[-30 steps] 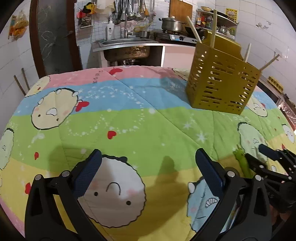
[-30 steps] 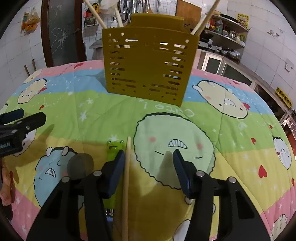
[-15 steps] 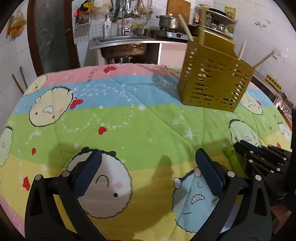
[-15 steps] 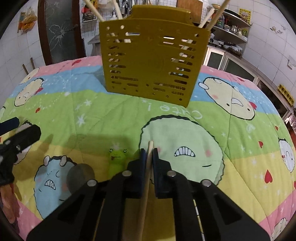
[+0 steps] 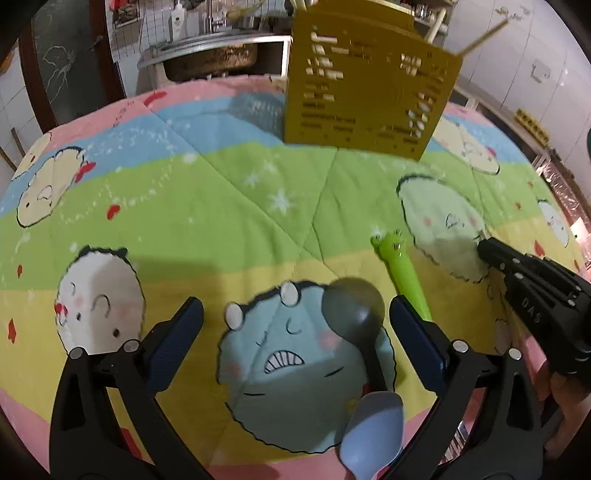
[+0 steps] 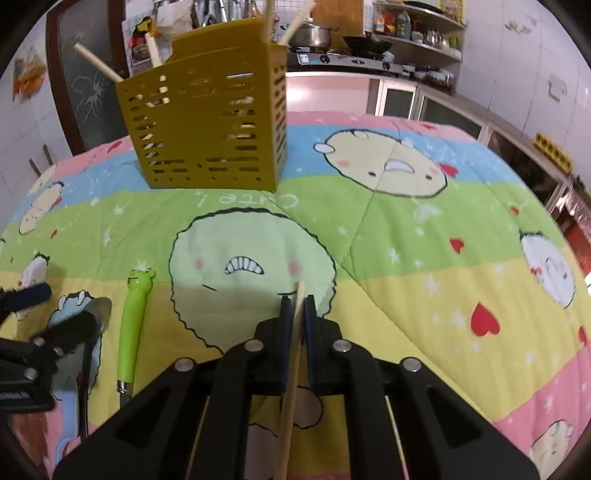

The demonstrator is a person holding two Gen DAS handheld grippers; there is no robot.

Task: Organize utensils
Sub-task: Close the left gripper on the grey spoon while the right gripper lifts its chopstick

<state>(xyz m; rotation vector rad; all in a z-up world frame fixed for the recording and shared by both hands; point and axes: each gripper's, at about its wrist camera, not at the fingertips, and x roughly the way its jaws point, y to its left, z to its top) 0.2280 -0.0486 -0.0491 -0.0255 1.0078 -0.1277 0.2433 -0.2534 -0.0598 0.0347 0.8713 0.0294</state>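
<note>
A yellow slotted utensil holder (image 5: 365, 96) stands at the far side of the cartoon blanket, with several chopsticks in it; it also shows in the right wrist view (image 6: 207, 122). My right gripper (image 6: 297, 301) is shut on a wooden chopstick (image 6: 291, 376) and holds it above the blanket. My left gripper (image 5: 295, 325) is open, low over a dark grey spoon (image 5: 354, 314) that lies between its fingers. A light blue spoon (image 5: 373, 432) lies just nearer. A green frog-handled utensil (image 5: 400, 262) lies to the right of my left gripper, and shows in the right wrist view (image 6: 135, 317).
The colourful blanket (image 6: 424, 229) covers the whole table. Behind it are a sink counter (image 5: 218, 48), a stove with a pot (image 6: 314, 35) and shelves. Two more thin sticks (image 6: 395, 435) lie under my right gripper.
My right gripper closed on the chopstick and lifted it, swinging right. My left gripper moved right and down over the grey spoon.
</note>
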